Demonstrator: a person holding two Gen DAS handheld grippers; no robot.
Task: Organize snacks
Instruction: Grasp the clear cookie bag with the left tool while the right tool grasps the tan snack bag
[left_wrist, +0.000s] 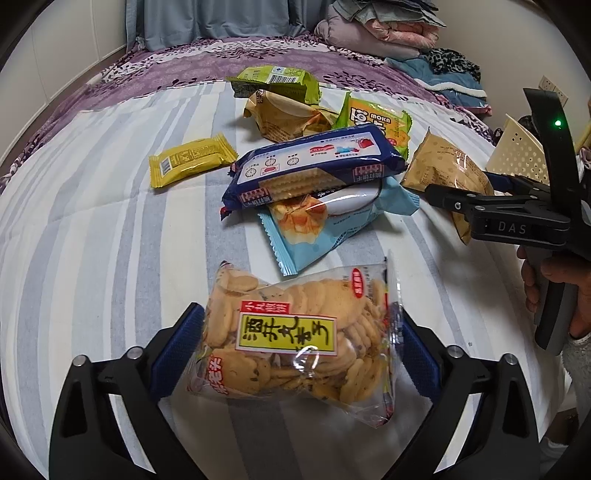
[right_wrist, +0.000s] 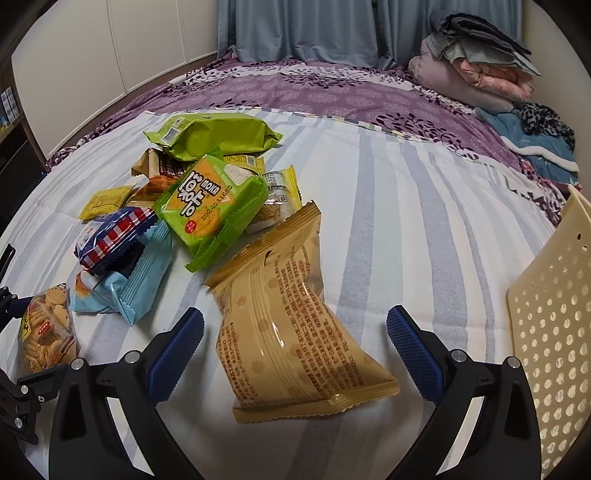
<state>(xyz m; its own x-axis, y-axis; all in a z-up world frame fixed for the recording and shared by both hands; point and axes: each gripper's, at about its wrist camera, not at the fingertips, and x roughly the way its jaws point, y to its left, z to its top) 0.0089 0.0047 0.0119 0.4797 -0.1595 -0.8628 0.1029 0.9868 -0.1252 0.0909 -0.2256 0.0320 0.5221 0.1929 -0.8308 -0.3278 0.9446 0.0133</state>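
Note:
A clear bag of small round biscuits (left_wrist: 295, 339) lies on the striped sheet between the open fingers of my left gripper (left_wrist: 301, 350); whether the pads touch it I cannot tell. It also shows in the right wrist view (right_wrist: 46, 328). A tan snack pack (right_wrist: 291, 325) lies between the open fingers of my right gripper (right_wrist: 295, 343), untouched. The right gripper shows in the left view (left_wrist: 439, 194) beside the tan pack (left_wrist: 443, 170). Behind lies a heap: a dark blue cracker pack (left_wrist: 314, 166), a light blue pack (left_wrist: 332, 221), a green MOKA pack (right_wrist: 210, 206).
A cream perforated basket (right_wrist: 554, 325) stands at the right edge, also seen in the left wrist view (left_wrist: 517, 155). A small yellow pack (left_wrist: 192, 160) and an olive-green pack (right_wrist: 214, 136) lie farther back. Folded blankets (right_wrist: 476, 70) are piled at the far right of the bed.

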